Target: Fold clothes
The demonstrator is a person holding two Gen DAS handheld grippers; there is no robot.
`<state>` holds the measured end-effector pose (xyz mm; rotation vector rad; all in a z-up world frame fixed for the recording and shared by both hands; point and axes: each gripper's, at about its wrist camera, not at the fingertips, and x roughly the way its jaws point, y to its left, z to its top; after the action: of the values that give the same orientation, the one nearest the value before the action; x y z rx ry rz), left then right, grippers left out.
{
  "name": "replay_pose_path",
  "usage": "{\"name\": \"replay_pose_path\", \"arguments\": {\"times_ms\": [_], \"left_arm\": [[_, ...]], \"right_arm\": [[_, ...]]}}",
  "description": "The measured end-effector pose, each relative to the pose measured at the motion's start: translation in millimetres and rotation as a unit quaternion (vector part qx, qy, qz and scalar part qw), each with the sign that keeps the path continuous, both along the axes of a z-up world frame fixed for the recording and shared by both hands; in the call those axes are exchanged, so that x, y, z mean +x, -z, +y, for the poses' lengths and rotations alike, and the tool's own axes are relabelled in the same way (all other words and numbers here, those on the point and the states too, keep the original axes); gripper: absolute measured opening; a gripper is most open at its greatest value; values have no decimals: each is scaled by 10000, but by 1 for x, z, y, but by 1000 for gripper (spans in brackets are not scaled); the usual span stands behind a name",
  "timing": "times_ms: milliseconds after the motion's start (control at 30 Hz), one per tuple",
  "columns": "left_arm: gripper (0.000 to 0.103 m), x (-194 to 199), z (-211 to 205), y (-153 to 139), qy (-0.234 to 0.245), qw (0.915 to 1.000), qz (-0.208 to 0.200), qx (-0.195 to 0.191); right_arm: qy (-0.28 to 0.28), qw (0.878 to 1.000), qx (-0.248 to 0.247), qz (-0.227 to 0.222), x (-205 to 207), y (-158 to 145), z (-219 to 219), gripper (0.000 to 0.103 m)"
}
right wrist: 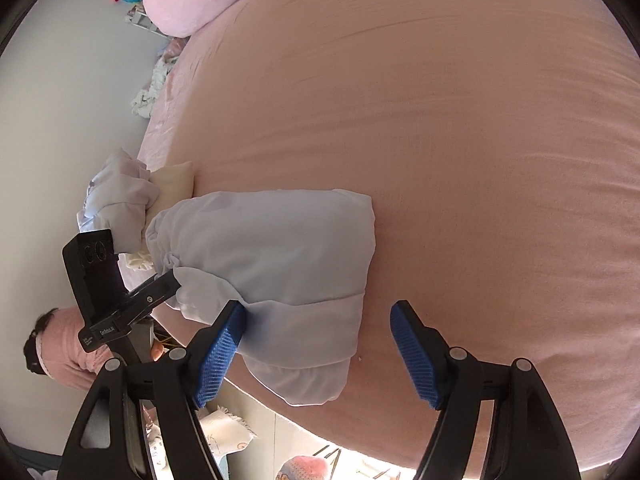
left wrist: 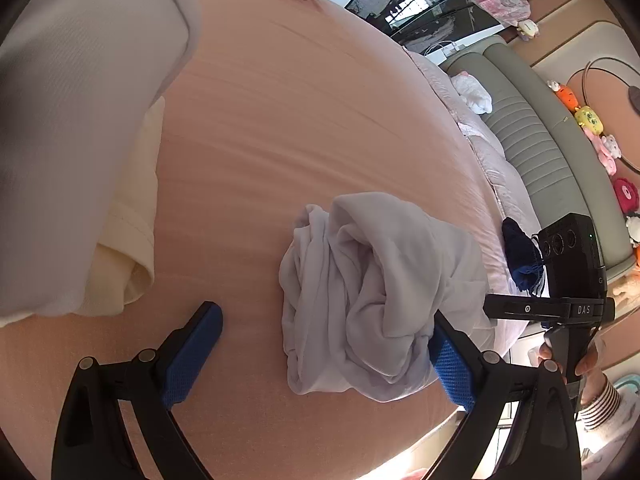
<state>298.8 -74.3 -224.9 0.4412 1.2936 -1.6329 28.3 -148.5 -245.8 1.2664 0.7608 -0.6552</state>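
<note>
The pale garment (right wrist: 276,276) lies bundled at the near edge of the pink bed (right wrist: 480,140). Both the left gripper (left wrist: 324,356) and the right gripper (right wrist: 320,340) stand wide, holding nothing. Best to pinch one clear hem and spread the cloth flat first.

Pink-sheeted bed (right wrist: 440,100), grey padded headboard (left wrist: 532,136), white wall (right wrist: 60,120)

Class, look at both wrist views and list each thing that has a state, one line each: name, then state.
left gripper: open, holding nothing.
right gripper: open, holding nothing.
white garment: bundled on the bed, folded side in the right view, crumpled in the left view.
cream garment: lying on the bed, apart from the white one.
pink sheet: spread over the bed, lightly wrinkled.
</note>
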Motion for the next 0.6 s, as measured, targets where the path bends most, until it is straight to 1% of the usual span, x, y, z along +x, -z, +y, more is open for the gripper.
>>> {"name": "replay_pose_path", "arguments": {"times_ms": [67, 167, 200, 267, 367, 400, 433, 600], "left_arm": [[99, -3, -3, 2, -125, 9998, -33, 122], [99, -6, -1, -1, -375, 9988, -50, 323], [98, -7, 1, -2, -435, 9985, -21, 334], [97, -11, 2, -1, -536, 9979, 209, 300], [97, -10, 2, 9, -787, 9930, 846, 259], [97, -10, 1, 10, -827, 9919, 935, 241], [97, -9, -1, 11, -866, 9908, 1016, 224], [97, -12, -7, 10, -833, 9917, 964, 185]], "right_arm": [[99, 9999, 69, -124, 0, 5, 0, 75], [338, 9977, 349, -480, -3, 16, 2, 77], [425, 9967, 396, -573, -4, 19, 2, 77], [599, 9944, 460, -745, -6, 24, 3, 78], [686, 9929, 399, -881, -5, 25, 3, 80], [722, 9924, 375, -921, -4, 25, 2, 80], [759, 9918, 352, -962, -4, 25, 1, 80], [914, 9888, 269, -1151, -1, 25, -4, 81]]}}
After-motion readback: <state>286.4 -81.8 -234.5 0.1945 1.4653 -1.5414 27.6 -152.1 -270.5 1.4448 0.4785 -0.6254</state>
